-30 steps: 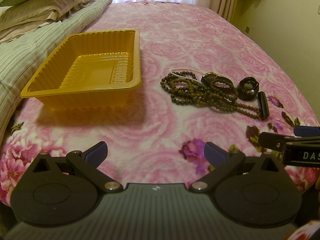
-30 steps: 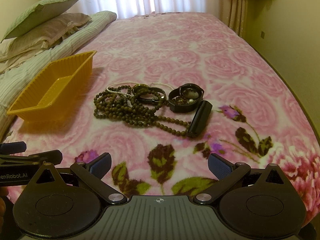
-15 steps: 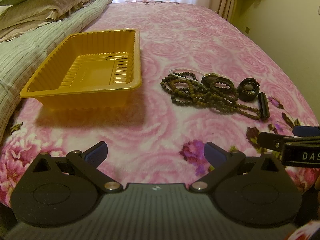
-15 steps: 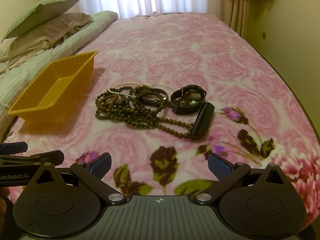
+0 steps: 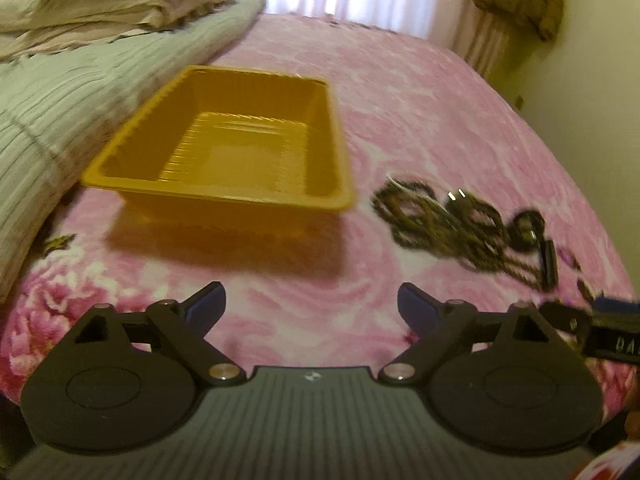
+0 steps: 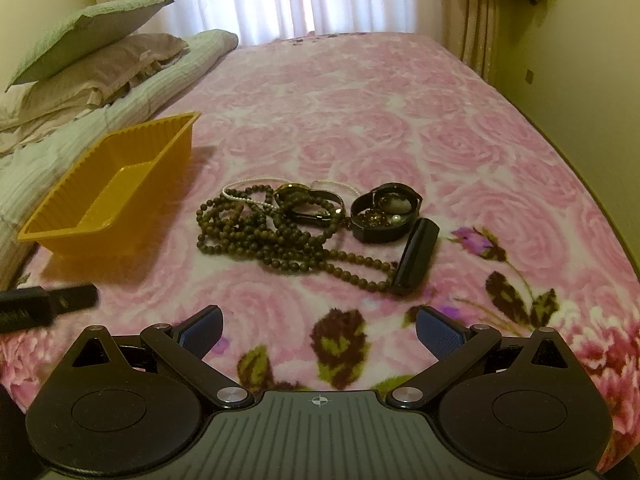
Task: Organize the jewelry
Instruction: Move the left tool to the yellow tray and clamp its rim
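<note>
A ribbed, thin-walled tray of glossy orange plastic sits on the bed, rectangular, with a flat turned-out rim and nothing in it. The bedspread under it is plush and fuzzy, pink roses all over with darker flowers and green leaves toward the near edge.

To the right of the tray, apart from it with a strip of bare blanket between, lies the jewelry in one tangled heap. A long strand of small round brown wooden beads loops over itself several times. A thin string of tiny white pearls pokes out at the heap's far side, and a dark smooth bangle rests on the beads. Further from the tray, a shallow black dish-like case holds small shiny pieces, and a slim black bar-shaped case lies at the heap's far-right end, touching the bead strand.

On the tray's other side, a crinkled pale green quilt rises in a soft ridge close against the tray's long wall, with pillows beyond it.

The left gripper hovers over open blanket in front of the tray, fingers spread wide and holding nothing; that view is smeared. The right gripper hangs in front of the heap, likewise spread apart and unloaded, with bare blanket ahead of it.
</note>
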Demonstrator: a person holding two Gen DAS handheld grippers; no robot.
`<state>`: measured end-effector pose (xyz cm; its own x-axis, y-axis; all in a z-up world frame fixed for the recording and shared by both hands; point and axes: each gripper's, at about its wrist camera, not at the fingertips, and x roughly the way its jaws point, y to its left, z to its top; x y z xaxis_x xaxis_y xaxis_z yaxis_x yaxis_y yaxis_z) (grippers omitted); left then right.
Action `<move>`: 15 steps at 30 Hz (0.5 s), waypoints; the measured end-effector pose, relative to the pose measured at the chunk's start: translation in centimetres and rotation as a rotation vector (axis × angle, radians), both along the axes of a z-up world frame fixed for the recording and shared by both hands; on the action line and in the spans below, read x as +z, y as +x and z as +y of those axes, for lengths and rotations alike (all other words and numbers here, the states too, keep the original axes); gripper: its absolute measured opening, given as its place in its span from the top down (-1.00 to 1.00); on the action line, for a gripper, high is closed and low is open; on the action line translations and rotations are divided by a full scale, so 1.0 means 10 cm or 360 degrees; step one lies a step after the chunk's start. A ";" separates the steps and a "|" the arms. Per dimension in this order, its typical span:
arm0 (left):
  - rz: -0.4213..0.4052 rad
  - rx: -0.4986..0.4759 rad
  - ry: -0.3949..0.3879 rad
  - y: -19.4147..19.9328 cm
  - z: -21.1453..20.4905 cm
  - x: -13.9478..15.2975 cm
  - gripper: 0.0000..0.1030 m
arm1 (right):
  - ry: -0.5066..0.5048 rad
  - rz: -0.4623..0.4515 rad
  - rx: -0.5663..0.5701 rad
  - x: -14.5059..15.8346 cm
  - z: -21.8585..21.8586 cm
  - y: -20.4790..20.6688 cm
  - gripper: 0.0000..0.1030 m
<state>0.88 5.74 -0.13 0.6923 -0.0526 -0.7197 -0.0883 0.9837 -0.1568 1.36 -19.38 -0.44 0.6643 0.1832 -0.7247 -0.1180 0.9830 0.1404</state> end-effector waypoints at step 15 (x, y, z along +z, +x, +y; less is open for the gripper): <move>-0.0185 0.0386 0.0046 0.40 1.49 0.11 -0.21 | -0.0101 0.0080 0.0053 -0.19 0.26 0.17 -0.99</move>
<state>4.86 20.63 1.01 0.7603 0.1443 -0.6334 -0.3050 0.9402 -0.1519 3.01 -16.83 -2.32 0.6209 0.1574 -0.7679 -0.1452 0.9858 0.0846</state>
